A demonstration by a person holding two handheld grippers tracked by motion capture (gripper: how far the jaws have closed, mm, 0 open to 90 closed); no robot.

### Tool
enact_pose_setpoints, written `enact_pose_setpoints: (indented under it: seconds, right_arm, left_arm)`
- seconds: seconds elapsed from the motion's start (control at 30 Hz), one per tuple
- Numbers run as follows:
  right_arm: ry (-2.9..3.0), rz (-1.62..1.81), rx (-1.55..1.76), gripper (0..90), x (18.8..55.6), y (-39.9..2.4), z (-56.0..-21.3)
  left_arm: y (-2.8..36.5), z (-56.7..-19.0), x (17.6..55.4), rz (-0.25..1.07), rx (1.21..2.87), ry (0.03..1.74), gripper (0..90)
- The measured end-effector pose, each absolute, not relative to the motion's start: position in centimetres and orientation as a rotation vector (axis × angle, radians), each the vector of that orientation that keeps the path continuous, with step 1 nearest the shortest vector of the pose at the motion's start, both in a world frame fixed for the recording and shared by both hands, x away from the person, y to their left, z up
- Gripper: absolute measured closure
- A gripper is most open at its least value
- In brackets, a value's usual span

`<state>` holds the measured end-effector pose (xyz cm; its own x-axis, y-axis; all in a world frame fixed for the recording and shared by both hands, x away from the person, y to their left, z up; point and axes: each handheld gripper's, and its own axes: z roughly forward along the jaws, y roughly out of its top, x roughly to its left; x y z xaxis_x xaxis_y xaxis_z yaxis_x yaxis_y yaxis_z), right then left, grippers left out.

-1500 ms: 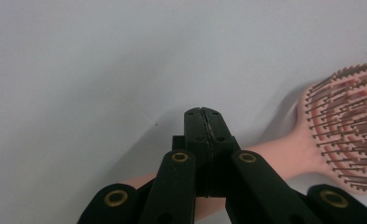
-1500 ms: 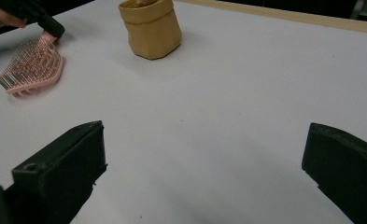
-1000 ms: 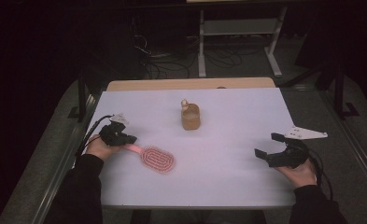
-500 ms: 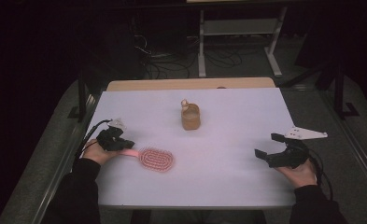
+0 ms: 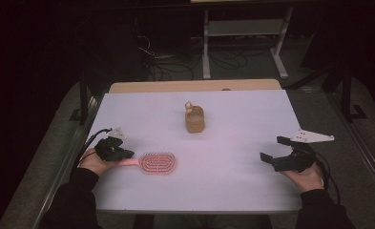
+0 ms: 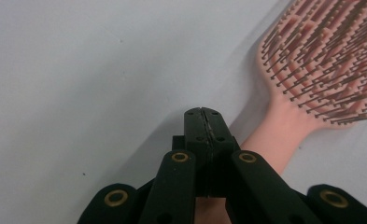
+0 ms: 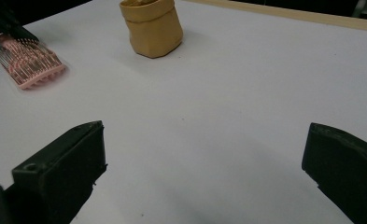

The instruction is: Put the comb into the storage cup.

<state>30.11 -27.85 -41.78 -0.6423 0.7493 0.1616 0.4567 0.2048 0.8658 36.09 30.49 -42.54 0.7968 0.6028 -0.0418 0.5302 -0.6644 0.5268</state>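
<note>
The pink plastic hairbrush (image 5: pixel 157 163) lies flat on the white table top (image 5: pixel 233 191), nearer the person than the squat tan paper pouch (image 5: pixel 194 121) and off to that pouch's left, bristles up. Its handle points away from the pouch, toward the table's left edge.

The left gripper (image 5: pixel 127 153) sits low over that handle. In the left gripper view its two black jaws are clenched tight against each other, tip to tip (image 6: pixel 203 114), with nothing pinched between them. The handle (image 6: pixel 284 135) runs out from beneath them on one side, so the brush is not grasped. The right gripper (image 5: pixel 272 148) hovers well to the right of the pouch with its jaws spread wide and empty. Its own view looks across bare table at the pouch (image 7: pixel 151 28) and the brush head (image 7: pixel 31 63).

The step in hand appears to be picking up the brush, probably for the pouch. To do it well, the left jaws should first open, then come down astride the handle, one pad on each long side. They should close on the narrow neck or mid-handle rather than the bristled head, which would flex and slip. A grip square across the handle should keep the brush from swivelling as it lifts. The handle lies flat against the table, so the pads need to reach right down beside it before closing.
</note>
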Motion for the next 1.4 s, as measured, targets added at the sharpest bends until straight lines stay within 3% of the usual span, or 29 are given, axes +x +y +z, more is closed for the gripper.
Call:
enact_pose_setpoints:
  seconds: [0.97, 1.4]
  right_arm:
    - [2.186, 1.411, 1.135, 0.0, 30.0, -27.9, -41.7]
    - [2.189, 1.409, 1.136, 0.0, 30.0, -27.8, -41.7]
  left_arm:
    - [31.1, -42.3, 33.2, 0.208, 2.482, 0.777, 90.0]
    - [31.2, -40.1, 32.1, 0.220, 2.513, 0.700, 90.0]
